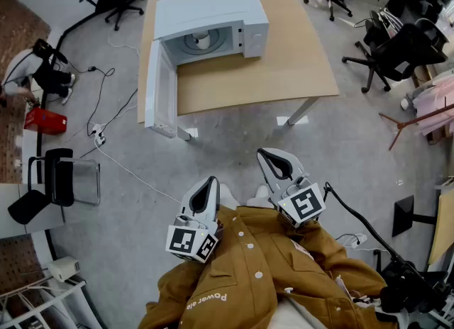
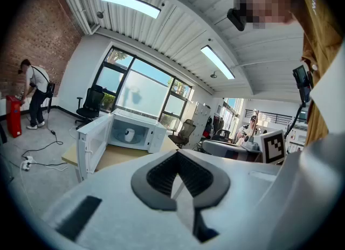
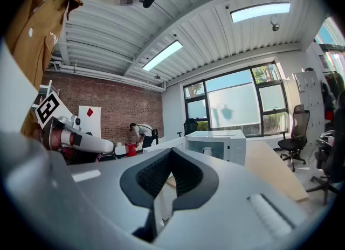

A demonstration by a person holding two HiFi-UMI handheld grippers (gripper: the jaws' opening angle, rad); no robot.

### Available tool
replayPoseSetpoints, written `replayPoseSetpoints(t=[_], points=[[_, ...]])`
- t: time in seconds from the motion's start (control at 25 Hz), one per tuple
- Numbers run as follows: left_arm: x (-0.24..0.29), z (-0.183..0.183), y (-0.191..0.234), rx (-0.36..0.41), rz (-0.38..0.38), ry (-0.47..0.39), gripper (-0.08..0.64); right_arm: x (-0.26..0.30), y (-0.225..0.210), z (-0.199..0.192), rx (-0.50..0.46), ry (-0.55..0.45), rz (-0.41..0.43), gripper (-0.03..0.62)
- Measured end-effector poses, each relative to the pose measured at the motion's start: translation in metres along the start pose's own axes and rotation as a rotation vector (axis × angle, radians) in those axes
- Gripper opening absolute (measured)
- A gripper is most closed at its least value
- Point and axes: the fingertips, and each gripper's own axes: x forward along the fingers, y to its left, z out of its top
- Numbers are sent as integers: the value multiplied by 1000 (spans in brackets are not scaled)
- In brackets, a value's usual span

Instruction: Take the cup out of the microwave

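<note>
While both grippers hang low in the frame, well apart from the wooden table (image 1: 284, 72), the cup (image 1: 202, 36) stands inside the white microwave (image 1: 245, 8) at upper centre, behind its swung-open door (image 1: 159, 86). The left gripper (image 1: 208, 187) and right gripper (image 1: 272, 161) are both clenched, with nothing between the jaws. The cup looks small, white and rigid, so it is probably light, smooth-walled and prone to slipping or tipping. Recommended hold: across the side wall at mid-height, with moderate pressure. No handle can be made out.

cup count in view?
1: a white cup sits inside the open microwave on the table. Others could be hidden in the clutter at the room's edges.
</note>
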Motion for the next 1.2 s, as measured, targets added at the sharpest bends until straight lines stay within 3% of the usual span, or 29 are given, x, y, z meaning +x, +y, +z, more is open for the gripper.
replayPoseSetpoints(t=[0.52,0.64,0.68,0.72,0.76,1.0,1.2], points=[[-10,1,29,-58,8,-3,0,21,12,-3,-4,36,-13,5],[-12,3,41,-70,10,-7,0,29,13,6,-6,-42,-34,6],[-13,5,46,-73,12,-10,0,34,12,10,0,-69,-42,68],[-14,7,52,-76,13,-13,0,41,11,13,4,-87,-43,266],[-14,9,59,-77,13,-18,0,49,11,15,2,-98,-45,316],[-10,10,95,-94,-28,-38,0,80,5,9,-62,-79,-90,287],[3,8,99,-99,-62,13,0,93,-20,7,-48,-45,-137,281]])
